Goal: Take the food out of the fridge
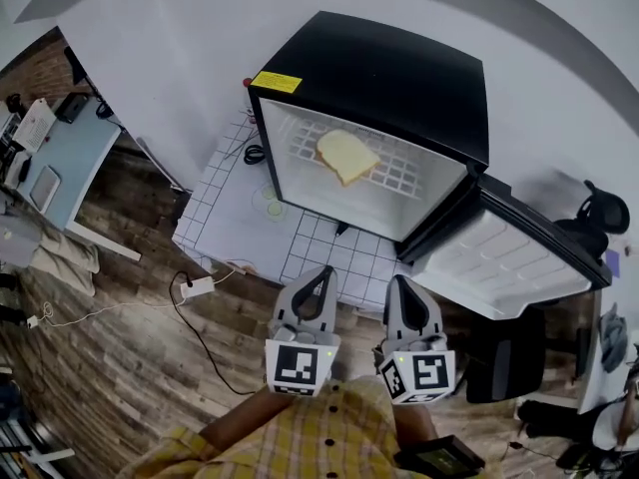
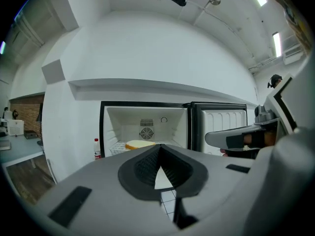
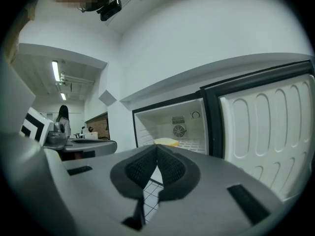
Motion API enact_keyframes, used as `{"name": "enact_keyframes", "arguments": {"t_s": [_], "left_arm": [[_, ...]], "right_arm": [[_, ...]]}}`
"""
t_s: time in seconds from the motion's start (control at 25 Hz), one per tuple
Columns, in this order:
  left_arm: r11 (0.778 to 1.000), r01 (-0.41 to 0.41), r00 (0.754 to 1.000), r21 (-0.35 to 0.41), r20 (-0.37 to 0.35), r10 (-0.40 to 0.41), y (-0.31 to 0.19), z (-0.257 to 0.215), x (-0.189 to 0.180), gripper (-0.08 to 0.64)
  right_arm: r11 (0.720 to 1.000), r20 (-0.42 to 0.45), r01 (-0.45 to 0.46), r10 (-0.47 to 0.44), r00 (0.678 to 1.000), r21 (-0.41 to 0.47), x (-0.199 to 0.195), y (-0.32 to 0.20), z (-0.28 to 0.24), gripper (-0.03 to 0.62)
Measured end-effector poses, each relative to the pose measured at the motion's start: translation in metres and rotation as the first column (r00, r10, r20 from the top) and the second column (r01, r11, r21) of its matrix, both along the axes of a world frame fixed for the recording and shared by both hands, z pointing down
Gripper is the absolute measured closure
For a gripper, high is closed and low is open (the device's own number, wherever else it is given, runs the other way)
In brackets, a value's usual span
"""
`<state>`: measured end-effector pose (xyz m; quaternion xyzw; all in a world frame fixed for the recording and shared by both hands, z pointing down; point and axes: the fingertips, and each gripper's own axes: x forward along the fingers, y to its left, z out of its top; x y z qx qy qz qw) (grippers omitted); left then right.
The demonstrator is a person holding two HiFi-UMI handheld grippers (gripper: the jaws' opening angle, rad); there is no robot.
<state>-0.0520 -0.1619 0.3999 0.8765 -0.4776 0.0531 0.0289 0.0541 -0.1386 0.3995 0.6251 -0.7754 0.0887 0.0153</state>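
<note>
White wall [image 1: 180, 58] behind, wood-look floor [image 1: 120, 367] below, a gridded white mat [image 1: 230, 208] in the corner. On the mat, a small black fridge [image 1: 399, 78], its door [image 1: 509, 257] swung wide to the right, presumably to keep the inside free for reaching. Inside, on the white wire shelf [image 1: 399, 173], the food: one slice of bread [image 1: 346, 155], flat near the middle, with bare shelf all round it. Still in the fridge, so not yet taken out. Just beside the fridge's left wall, a small bottle [image 2: 97, 149] with a red cap, outside and likely no part of the job.

Left gripper [image 1: 321, 272] and right gripper [image 1: 400, 283] side by side in front of the open fridge, well short of the shelf, both aimed roughly level at the opening. Left jaws pressed together, pad against pad, nothing between. Right jaws likewise closed and empty. Closed probably for want of anything to hold at this distance; must part before taking the bread. Kept close together and low, likely to line up with the shelf and pass under the fridge's top edge.

Soft, flat slice: calls for a gentle pinch at an edge, at the risk otherwise of tearing or crushing. Open door near the right gripper's side; worth keeping clear of.
</note>
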Motion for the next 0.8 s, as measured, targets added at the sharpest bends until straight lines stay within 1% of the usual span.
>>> {"name": "enact_keyframes", "arguments": {"t_s": [0.24,0.4,0.6,0.8], "left_arm": [[0.999,-0.033,0.999,-0.007,-0.016,0.033,-0.023,0.001,0.002,0.554],[0.999,-0.045,0.999,0.002,-0.022,0.045,-0.036,0.000,0.006,0.554],[0.997,-0.045,0.996,-0.065,-0.077,0.040,-0.056,0.008,0.009,0.554],[0.994,-0.039,0.998,-0.102,-0.060,0.033,-0.085,0.016,0.018,0.554]], "right_arm": [[0.999,-0.024,-0.037,0.037,0.999,-0.018,0.003,-0.019,0.001,0.586],[0.999,-0.028,-0.047,0.047,0.998,-0.006,0.007,-0.030,-0.001,0.586],[0.999,-0.023,-0.047,0.047,0.999,0.000,0.014,-0.043,0.002,0.586],[1.000,-0.034,-0.027,0.027,0.999,0.011,0.019,-0.056,0.000,0.586]]}}
